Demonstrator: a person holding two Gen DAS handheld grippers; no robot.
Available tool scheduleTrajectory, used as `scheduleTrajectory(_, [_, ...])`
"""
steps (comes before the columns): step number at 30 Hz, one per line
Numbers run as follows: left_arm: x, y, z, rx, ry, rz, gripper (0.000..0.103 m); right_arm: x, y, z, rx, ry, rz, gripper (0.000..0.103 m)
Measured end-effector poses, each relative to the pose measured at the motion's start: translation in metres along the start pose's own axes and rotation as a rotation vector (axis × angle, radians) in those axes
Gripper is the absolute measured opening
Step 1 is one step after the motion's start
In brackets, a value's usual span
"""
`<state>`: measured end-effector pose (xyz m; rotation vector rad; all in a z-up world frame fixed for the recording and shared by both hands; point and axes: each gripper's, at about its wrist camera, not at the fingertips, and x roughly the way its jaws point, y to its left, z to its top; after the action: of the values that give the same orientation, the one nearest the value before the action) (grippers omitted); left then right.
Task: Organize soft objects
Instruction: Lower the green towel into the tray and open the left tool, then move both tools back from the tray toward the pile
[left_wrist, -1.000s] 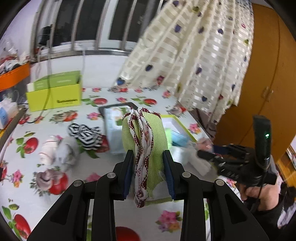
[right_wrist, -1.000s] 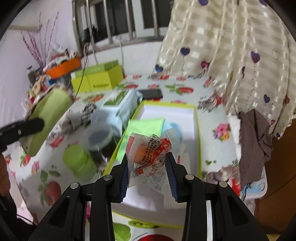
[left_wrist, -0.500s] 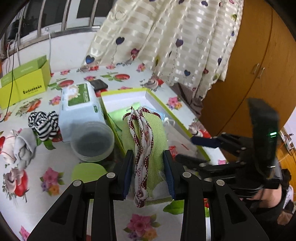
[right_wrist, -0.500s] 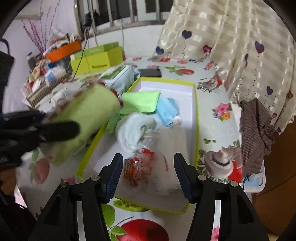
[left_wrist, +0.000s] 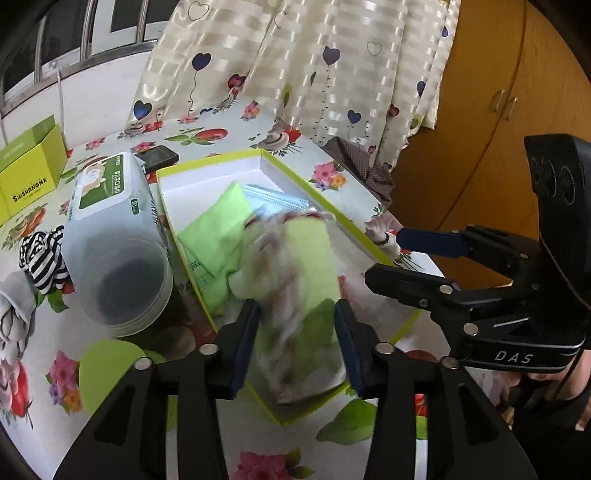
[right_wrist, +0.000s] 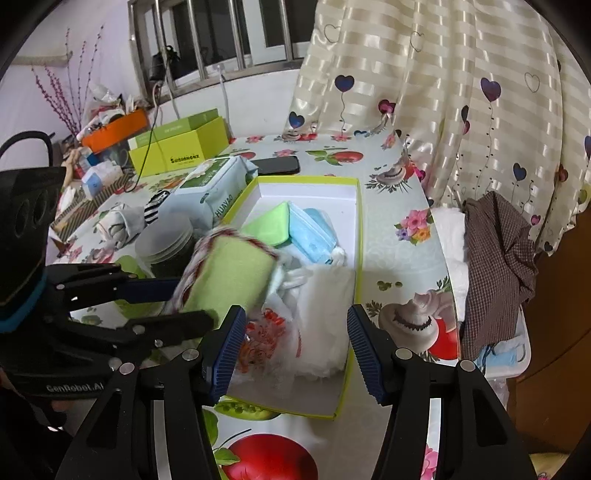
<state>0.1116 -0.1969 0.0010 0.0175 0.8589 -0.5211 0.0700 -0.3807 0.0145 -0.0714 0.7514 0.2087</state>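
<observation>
Floral worktop below: green cloth over the yellow-rimmed box, my left gripper fingers clamped on it, right gripper fingers wide apart, empty. Placing step; next, I release it inside.

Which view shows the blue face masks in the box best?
The right wrist view: the blue face masks lie sharp and mostly unobstructed in the yellow-edged box, beside a green packet. The left wrist view shows only a strip of them, behind the blurred green cloth between the left gripper's fingers.
</observation>
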Motion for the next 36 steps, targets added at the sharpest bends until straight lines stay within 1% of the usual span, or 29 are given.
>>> scheduleTrajectory(3, [-0.010,0.004,0.001,-0.023,-0.027,-0.021,0.049,-0.003,0.000,0.000,0.004,-0.006,-0.005,0.057])
scheduleTrajectory(6, [-0.022,0.010,0.001,-0.050,-0.052,-0.020,0.049,-0.005,0.003,0.000,0.009,-0.017,-0.004,0.057])
scheduleTrajectory(8, [-0.027,0.013,-0.001,-0.070,-0.057,-0.038,0.049,-0.005,0.007,0.000,0.010,-0.022,0.007,0.057])
scheduleTrajectory(12, [-0.040,0.016,-0.006,-0.093,-0.072,-0.039,0.049,0.000,0.021,0.000,-0.011,-0.023,0.031,0.057])
scheduleTrajectory(16, [-0.051,0.019,-0.008,-0.104,-0.087,-0.019,0.049,0.010,0.035,0.001,-0.041,-0.009,0.030,0.055])
scheduleTrajectory(18, [-0.055,0.021,-0.010,-0.110,-0.095,-0.014,0.049,0.017,0.041,0.000,-0.060,0.007,0.033,0.048])
scheduleTrajectory(19, [-0.056,0.023,-0.010,-0.115,-0.096,-0.007,0.049,0.020,0.043,-0.001,-0.066,0.014,0.031,0.047])
scheduleTrajectory(21, [-0.058,0.025,-0.012,-0.117,-0.099,0.016,0.049,0.025,0.044,-0.001,-0.065,0.024,0.022,0.047])
scheduleTrajectory(27, [-0.065,0.028,-0.014,-0.125,-0.114,0.028,0.049,0.037,0.040,-0.002,-0.043,0.050,0.003,0.047])
scheduleTrajectory(31, [-0.074,0.031,-0.017,-0.131,-0.124,0.041,0.049,0.030,0.044,-0.001,-0.047,0.045,-0.005,0.047])
scheduleTrajectory(36, [-0.088,0.035,-0.022,-0.136,-0.150,0.053,0.049,0.011,0.051,0.004,-0.049,0.007,-0.013,0.047])
